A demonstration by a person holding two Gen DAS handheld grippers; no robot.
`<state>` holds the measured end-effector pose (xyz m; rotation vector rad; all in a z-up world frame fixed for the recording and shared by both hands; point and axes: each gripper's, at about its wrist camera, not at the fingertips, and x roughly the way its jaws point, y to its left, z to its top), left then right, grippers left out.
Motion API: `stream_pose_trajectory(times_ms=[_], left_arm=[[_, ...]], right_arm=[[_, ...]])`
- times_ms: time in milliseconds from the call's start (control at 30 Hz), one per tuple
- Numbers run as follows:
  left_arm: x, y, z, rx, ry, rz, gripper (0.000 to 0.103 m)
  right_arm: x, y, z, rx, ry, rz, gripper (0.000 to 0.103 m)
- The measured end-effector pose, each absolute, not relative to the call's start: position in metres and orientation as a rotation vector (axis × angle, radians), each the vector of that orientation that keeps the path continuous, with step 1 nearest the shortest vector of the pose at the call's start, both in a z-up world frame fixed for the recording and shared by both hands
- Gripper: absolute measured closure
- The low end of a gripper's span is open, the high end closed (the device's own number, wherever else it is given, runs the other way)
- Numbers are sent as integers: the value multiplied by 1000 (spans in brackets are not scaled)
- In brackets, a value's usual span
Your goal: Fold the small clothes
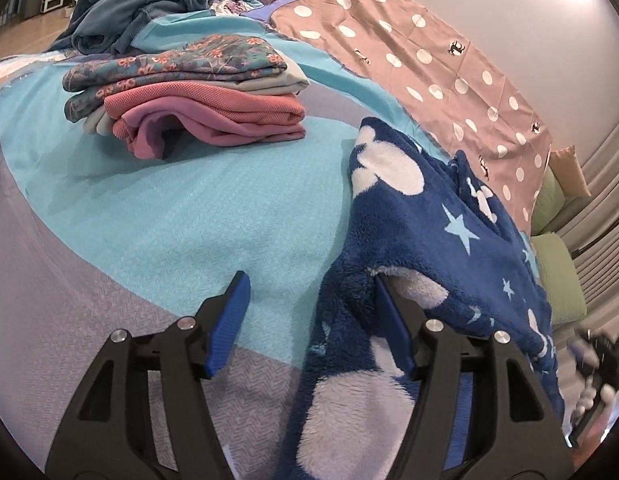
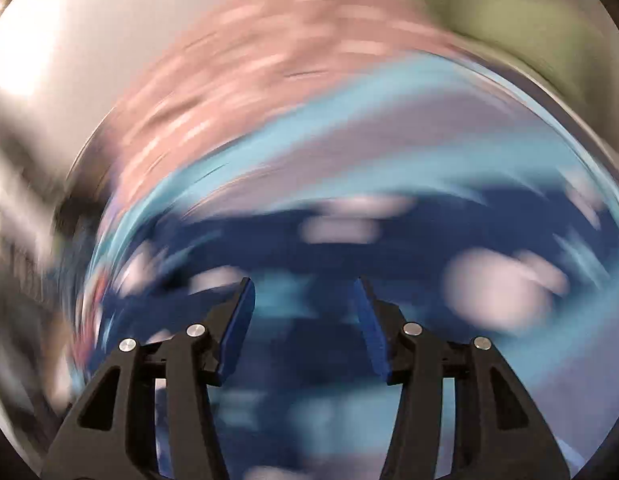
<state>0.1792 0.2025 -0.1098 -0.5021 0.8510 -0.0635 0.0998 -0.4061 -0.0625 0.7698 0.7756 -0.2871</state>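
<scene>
A fluffy dark blue garment (image 1: 441,216) with white shapes and pale stars lies crumpled on the turquoise bed cover (image 1: 181,224). My left gripper (image 1: 309,300) is open. Its right finger (image 1: 393,332) lies against a fold of the garment, which drapes over it; its left finger (image 1: 229,320) is over bare cover. My right gripper (image 2: 305,304) is open above the same blue garment (image 2: 349,248), in a heavily blurred view. It also shows dimly in the left wrist view (image 1: 597,364) at the right edge.
A stack of folded clothes (image 1: 189,92) in floral, pink and grey sits at the back left. A teal heap (image 1: 133,8) lies behind it. A pink dotted cloth (image 1: 429,60) runs along the right, by green cushions (image 1: 557,272) and the wall.
</scene>
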Motion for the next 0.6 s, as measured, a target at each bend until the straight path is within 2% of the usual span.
stream_pose_trajectory(times_ms=[200,333,467,567,600], left_arm=[[171,195,-93,-477,863,3,41],[149,164,-51,-455,757,-89,40],[141,117,-24,-337,725,-182,39],[146,92,-26,-318,747,-216,39],[148,88,-29,-316,759,-224,39]], right_arm=[[8,-520,-119,1080,696,-492,50],[0,-547,-153,1187,663,-509,50],[8,-562,-170,1273,520,-506,42],[15,-574,-175,1278,485,-516,43],[17,-575,-176,1282,480,-524,49]])
